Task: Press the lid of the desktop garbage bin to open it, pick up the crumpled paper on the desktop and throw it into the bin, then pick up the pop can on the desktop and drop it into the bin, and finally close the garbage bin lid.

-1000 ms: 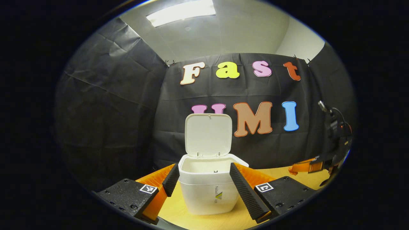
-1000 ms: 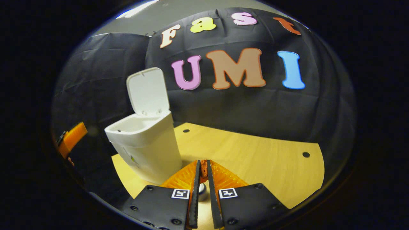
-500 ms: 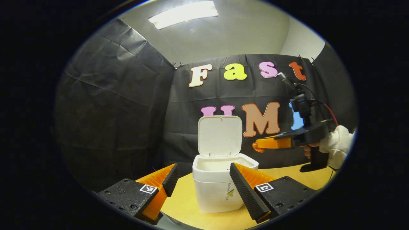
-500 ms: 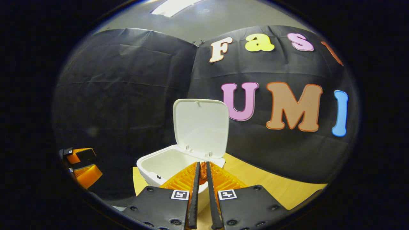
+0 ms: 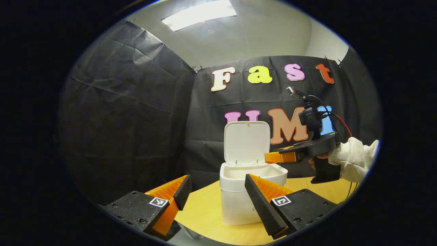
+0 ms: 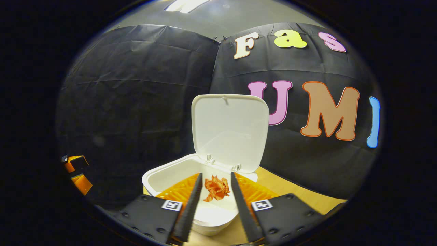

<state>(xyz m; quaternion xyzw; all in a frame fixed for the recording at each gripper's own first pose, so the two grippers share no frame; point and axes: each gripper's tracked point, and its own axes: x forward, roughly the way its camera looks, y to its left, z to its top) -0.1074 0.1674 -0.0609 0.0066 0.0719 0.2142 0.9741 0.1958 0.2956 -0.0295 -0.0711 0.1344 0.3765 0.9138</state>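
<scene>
The white desktop bin (image 5: 239,201) stands on the wooden table with its lid (image 5: 246,141) swung upright. My left gripper (image 5: 217,177) is open and holds nothing, a short way in front of the bin. In the left gripper view, my right gripper (image 5: 277,157) reaches over the bin's right rim, held by a hand in a white sleeve (image 5: 355,159). In the right gripper view, my right gripper (image 6: 215,174) is open above the open bin (image 6: 170,176). The orange crumpled paper (image 6: 216,188) hangs loose between its fingers without touching either one, over the bin's inside. The lid (image 6: 230,131) rises behind.
The wooden table (image 5: 205,213) runs out to the bin's right (image 6: 283,186). Black cloth walls close in behind and on the left. My left gripper (image 6: 76,171) appears small at the far left of the right gripper view.
My right gripper rose from the table to above the bin, then opened and let go of the orange paper. The left gripper drifted left, so the bin sits further right in its view.
</scene>
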